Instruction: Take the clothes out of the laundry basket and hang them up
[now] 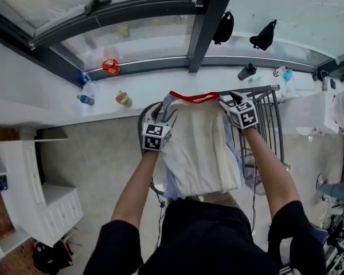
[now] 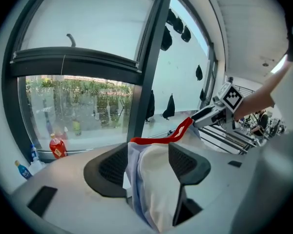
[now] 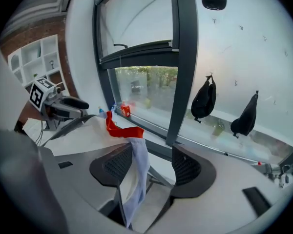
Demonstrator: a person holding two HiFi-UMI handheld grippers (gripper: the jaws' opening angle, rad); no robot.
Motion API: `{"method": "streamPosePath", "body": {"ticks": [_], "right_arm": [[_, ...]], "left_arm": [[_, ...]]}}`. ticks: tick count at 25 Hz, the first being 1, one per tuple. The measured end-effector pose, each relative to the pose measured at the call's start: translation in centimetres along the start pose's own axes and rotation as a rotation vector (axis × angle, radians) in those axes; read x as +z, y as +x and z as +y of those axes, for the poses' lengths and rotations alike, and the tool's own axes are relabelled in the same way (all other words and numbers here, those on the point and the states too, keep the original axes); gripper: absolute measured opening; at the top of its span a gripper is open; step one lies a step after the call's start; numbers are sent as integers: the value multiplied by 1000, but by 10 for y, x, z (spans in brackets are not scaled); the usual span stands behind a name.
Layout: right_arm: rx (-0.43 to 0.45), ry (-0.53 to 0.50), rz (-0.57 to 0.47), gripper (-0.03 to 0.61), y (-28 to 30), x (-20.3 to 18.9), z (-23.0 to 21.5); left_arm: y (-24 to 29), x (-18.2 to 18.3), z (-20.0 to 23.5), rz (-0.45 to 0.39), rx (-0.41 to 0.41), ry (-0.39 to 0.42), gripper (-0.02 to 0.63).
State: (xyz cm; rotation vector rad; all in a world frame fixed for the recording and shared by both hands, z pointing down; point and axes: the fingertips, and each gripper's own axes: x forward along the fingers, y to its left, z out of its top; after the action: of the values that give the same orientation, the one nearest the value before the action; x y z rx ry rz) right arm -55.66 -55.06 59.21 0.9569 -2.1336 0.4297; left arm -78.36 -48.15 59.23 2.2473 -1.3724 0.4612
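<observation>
The grey metal drying rack (image 1: 270, 110) stood in front of the person. A white piece of clothing with a red edge (image 1: 198, 148) lay spread over its top. The left tongs (image 2: 151, 156) and right tongs (image 3: 154, 164) were both spread wide, with the cloth's edge sitting loose between each pair.

We count two hand-held tools: left gripper (image 1: 160, 112), right gripper (image 1: 231, 98). One white cloth garment with red trim (image 1: 198, 148). One grey metal-bar drying rack (image 1: 273, 116). Two black hanging bags (image 1: 223, 27) (image 1: 264, 36) whole in head view. One red plastic bottle (image 1: 110, 67).
</observation>
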Motion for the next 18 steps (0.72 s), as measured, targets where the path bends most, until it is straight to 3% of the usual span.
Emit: {"method": "streamPosePath", "body": {"ticks": [9, 13, 18], "right_arm": [[39, -139, -97, 221, -73, 17, 26], [50, -98, -145, 221, -116, 3, 40], [21, 41, -225, 221, -173, -27, 45]], "left_arm": [[-21, 21, -30, -80, -43, -44, 242], [-30, 32, -57, -132, -83, -40, 242], [-40, 35, -101, -160, -136, -80, 242]]}}
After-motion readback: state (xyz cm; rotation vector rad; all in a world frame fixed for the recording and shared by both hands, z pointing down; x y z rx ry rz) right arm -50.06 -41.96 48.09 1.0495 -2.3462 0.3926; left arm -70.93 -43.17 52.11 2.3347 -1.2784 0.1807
